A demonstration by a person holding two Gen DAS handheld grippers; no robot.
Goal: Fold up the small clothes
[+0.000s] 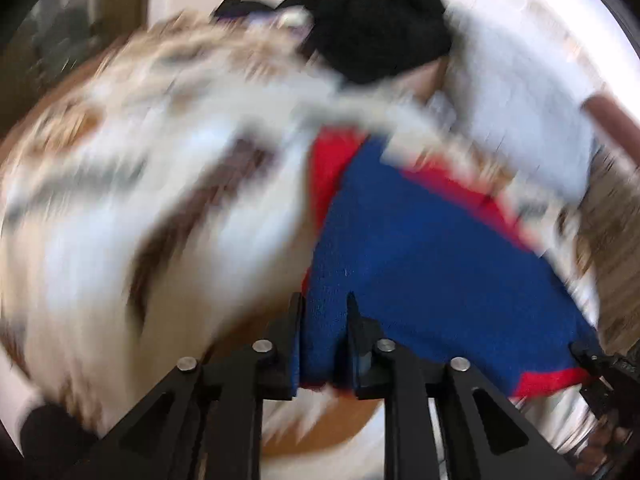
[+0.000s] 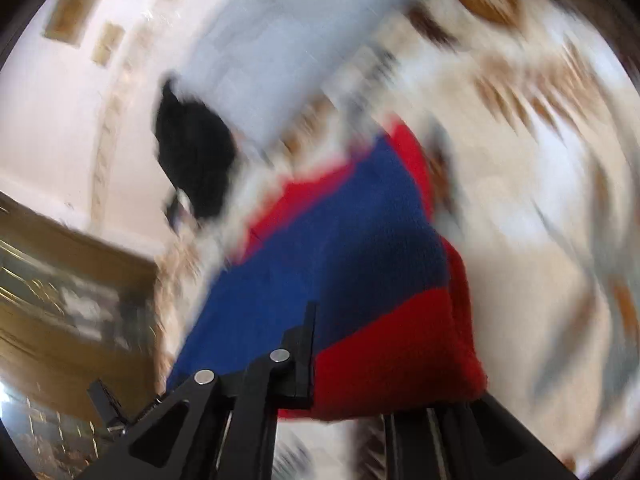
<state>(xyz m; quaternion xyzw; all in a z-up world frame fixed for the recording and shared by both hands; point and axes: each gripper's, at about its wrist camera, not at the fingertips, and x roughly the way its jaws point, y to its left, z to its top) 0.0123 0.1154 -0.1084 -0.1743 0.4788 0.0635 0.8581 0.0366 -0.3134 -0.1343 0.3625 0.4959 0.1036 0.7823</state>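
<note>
Both jaws seemingly on blue-red knit (image 1: 420, 264)

Left gripper (image 1: 324, 320): two black fingers close together, pinching a fold of the blue-and-red knit garment (image 1: 420, 248) between them (view blurred).

Right gripper (image 2: 360, 344): left finger against the same garment's edge; right finger hidden behind red cloth, fabric clamped.

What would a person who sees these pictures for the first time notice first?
The blue and red knit garment fills the middle of both views, stretched between the left tongs and the right tongs, which both pinch its edge. Behind it lie a black garment and a pale grey one on a patterned cloth, all blurred.
</note>
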